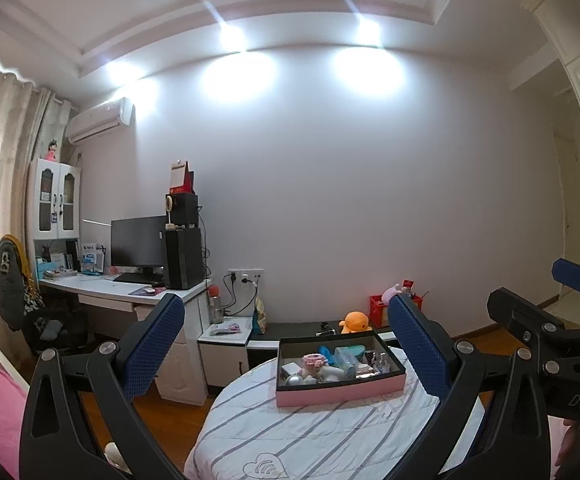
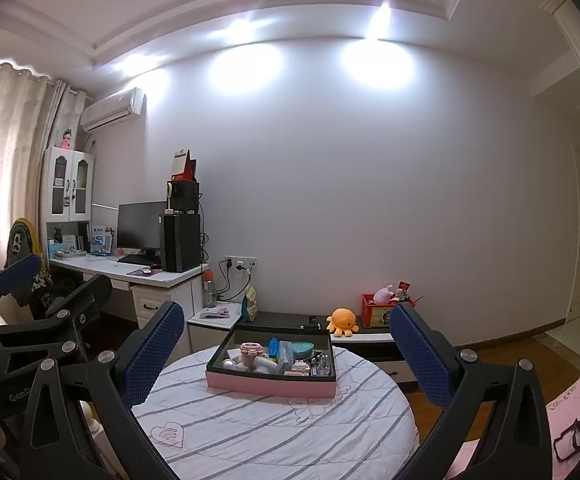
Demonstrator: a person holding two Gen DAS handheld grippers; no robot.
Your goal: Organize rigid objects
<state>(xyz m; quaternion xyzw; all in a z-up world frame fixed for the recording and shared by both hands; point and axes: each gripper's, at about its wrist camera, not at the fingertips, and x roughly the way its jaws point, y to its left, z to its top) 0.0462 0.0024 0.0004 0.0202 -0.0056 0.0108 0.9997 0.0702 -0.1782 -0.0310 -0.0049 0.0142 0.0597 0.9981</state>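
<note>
One pink-sided tray point(image 1: 339, 394) with a black rim sits mid-frame in both wrist views, on the round tabletop point(image 1: 290, 440) under a white cloth with grey stripes. Packed inside: a teal bowl-like piece point(image 2: 302, 347), a blue item point(image 2: 272, 347), a pink ring-shaped thing point(image 1: 314, 359), and small bottles too fine to tell apart. Nothing stands between my fingers and the tray.

My left gripper point(image 1: 286, 346) has its fingers wide apart, empty, touching nothing; the tray shows between them. My right gripper point(image 2: 286, 350) likewise: fingers spread, holding nothing, well short of the tray.

Behind the tray, centre-right: an orange plush octopus point(image 2: 341, 321) on a low dark shelf, beside a red crate point(image 2: 375, 312). Left of frame: desk with monitor point(image 2: 140, 226), curtains at far left, wood floor.
</note>
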